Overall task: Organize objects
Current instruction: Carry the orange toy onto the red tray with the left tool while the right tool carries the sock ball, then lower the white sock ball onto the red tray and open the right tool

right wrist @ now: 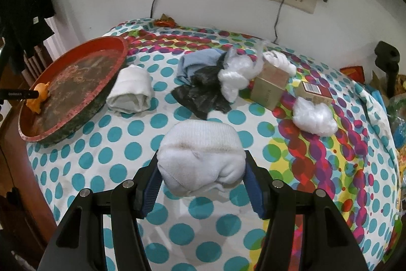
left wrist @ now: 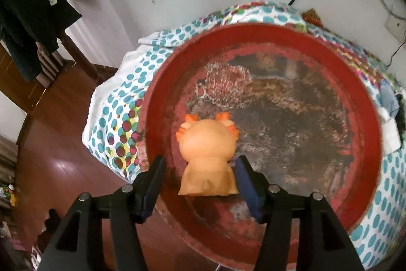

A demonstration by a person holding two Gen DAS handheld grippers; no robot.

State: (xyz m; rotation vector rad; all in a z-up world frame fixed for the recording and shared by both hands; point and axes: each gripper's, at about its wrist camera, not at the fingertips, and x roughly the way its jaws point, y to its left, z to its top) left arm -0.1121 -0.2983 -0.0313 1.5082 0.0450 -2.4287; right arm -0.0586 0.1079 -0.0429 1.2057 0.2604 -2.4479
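Orange toy set in the red tray, rolled white sock clamped in the other gripper.

The left gripper (left wrist: 200, 170) stands spread over the near rim of the red tray (left wrist: 365, 98), its pads clear of the orange toy figure (left wrist: 208, 151), which stands upright on the worn tray floor between them. The right gripper (right wrist: 201, 178) is clamped on a rolled white sock (right wrist: 201, 159), both pads pressing its sides above the dotted bedsheet (right wrist: 106, 156). From that side the tray sits at the left edge of the bed. Just beside it lies a second white roll (right wrist: 130, 90); further right lie a blue cloth (right wrist: 198, 61), a black bag (right wrist: 203, 93), white wadding (right wrist: 234, 79), a tan box (right wrist: 270, 85) and another white clump (right wrist: 314, 118).
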